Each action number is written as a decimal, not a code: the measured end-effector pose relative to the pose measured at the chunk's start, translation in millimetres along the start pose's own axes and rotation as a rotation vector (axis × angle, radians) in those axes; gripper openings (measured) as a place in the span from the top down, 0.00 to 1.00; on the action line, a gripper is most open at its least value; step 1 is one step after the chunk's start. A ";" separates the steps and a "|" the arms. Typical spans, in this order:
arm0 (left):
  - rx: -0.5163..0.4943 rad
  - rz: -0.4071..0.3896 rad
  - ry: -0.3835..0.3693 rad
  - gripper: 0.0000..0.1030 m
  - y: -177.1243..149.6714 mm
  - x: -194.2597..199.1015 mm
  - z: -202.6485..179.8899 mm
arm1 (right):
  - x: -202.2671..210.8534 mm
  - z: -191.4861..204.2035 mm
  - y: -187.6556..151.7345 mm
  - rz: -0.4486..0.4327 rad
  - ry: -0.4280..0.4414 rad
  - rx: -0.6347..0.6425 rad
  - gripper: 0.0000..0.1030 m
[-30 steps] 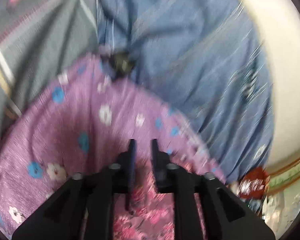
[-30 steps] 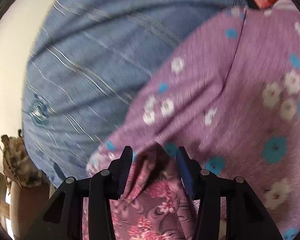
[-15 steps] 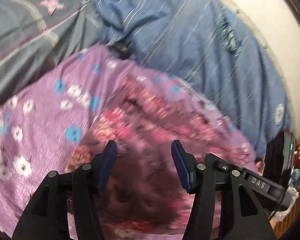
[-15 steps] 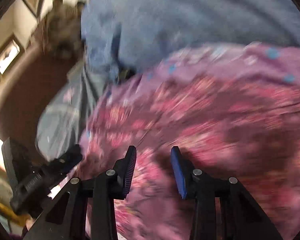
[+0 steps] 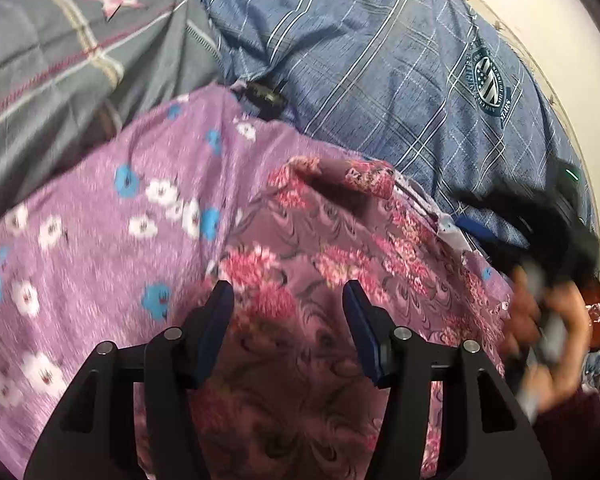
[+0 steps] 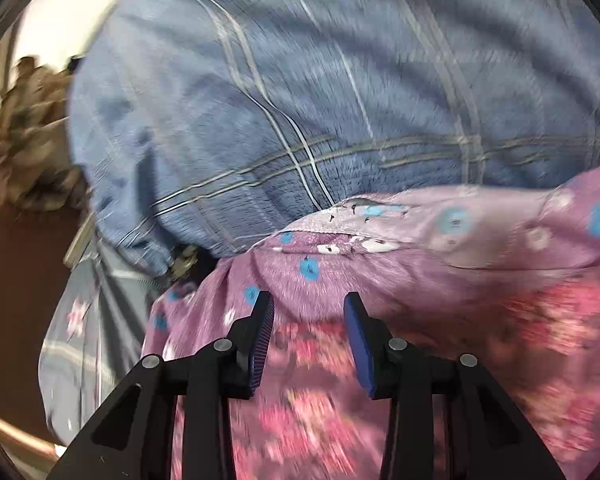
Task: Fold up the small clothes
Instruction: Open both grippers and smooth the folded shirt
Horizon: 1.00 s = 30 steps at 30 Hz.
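Observation:
A small mauve garment with pink flowers (image 5: 320, 248) lies spread on a purple sheet with blue and white flowers (image 5: 100, 232). My left gripper (image 5: 286, 296) is open and empty just above the garment's near part. The right gripper (image 5: 540, 216) shows blurred at the garment's right edge in the left wrist view. In the right wrist view the right gripper (image 6: 308, 308) is open and empty over the same garment (image 6: 500, 340), near its edge where the purple sheet (image 6: 420, 256) begins.
A blue checked pillow with a round emblem (image 5: 380, 60) lies behind the sheet; it also shows in the right wrist view (image 6: 300, 100). A grey checked cloth (image 5: 60, 48) lies at the left. A pale wall (image 5: 560, 20) stands at the right.
Both grippers were shut on the pink-flowered garment a second ago. They have opened and let it go; it now lies spread on the purple sheet. Both grippers have drawn back a little.

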<state>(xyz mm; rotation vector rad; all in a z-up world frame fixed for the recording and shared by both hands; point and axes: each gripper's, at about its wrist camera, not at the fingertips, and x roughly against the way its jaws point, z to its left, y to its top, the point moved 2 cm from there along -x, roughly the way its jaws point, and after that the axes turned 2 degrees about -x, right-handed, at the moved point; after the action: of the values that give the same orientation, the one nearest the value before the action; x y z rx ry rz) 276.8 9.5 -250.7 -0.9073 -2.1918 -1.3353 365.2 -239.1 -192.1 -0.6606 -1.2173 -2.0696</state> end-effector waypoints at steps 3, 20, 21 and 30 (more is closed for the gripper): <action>0.029 0.025 0.046 0.44 8.8 -11.4 9.2 | 48.5 -23.7 -35.1 0.024 -0.021 0.029 0.62; -0.172 0.003 0.010 0.22 12.1 -5.9 -29.3 | 152.5 -74.1 -175.1 -0.031 -0.003 0.087 0.58; -0.233 0.024 0.002 0.22 9.2 -13.0 -45.4 | 144.9 -69.5 -172.3 -0.033 0.015 0.081 0.58; -0.014 0.219 -0.068 0.17 53.0 -94.0 -38.4 | 81.4 -26.6 -187.0 0.081 -0.027 0.243 0.59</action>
<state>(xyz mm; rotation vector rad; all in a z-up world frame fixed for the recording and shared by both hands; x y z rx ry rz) 381.0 -37.0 -260.7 -1.1769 -2.0642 -1.2328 170.4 -216.4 -254.0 -0.6142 -1.4062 -1.8150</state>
